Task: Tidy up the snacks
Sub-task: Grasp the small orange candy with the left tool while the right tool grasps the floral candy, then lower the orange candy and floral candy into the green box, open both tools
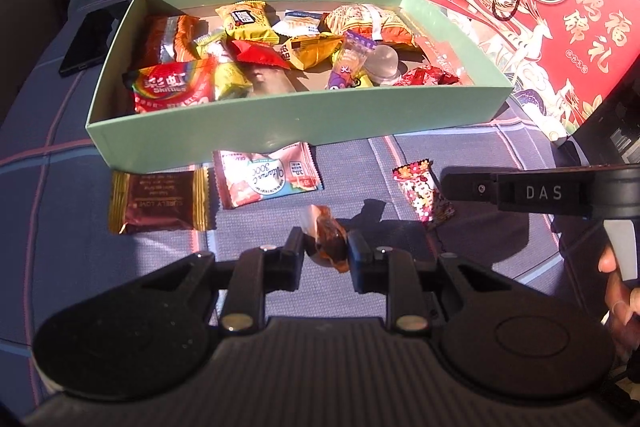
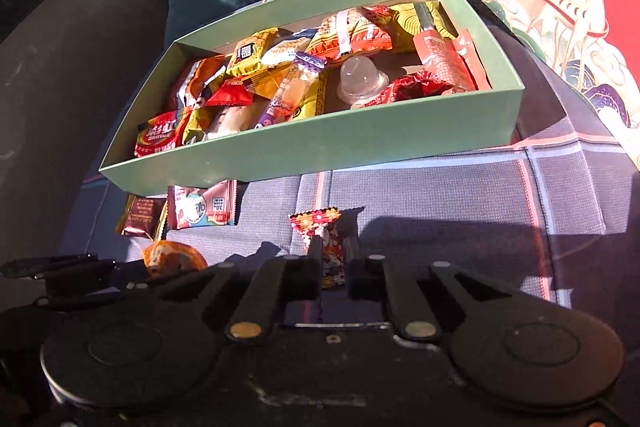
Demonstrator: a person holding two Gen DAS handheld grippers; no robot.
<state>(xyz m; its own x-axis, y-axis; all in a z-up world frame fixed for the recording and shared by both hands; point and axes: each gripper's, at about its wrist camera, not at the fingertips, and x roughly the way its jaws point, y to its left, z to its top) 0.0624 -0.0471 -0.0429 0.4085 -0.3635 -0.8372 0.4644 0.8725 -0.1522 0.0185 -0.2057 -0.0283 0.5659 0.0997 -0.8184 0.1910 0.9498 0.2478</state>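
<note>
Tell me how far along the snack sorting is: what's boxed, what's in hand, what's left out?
Mostly done: the green box already holds a pile of packets, Skittles among them. In hand: the left gripper is closed on an amber-wrapped candy; the right gripper straddles the floral candy, jaws not yet closed. Left on the cloth: the brown-gold packet and the pink vitamin C packet.

A: Any room ahead of my left gripper (image 1: pixel 326 247)?
B: Bare cloth (image 1: pixel 460 155) btwn pink packet (image 1: pixel 268 173) and patterned candy (image 1: pixel 422 193). Green box (image 1: pixel 256 143) wall blocks beyond.
A: I see my right gripper (image 1: pixel 456 183) crowding that candy.
B: Box interior's packed; open floor near jelly cup (image 1: pixel 382 65) only.
</note>
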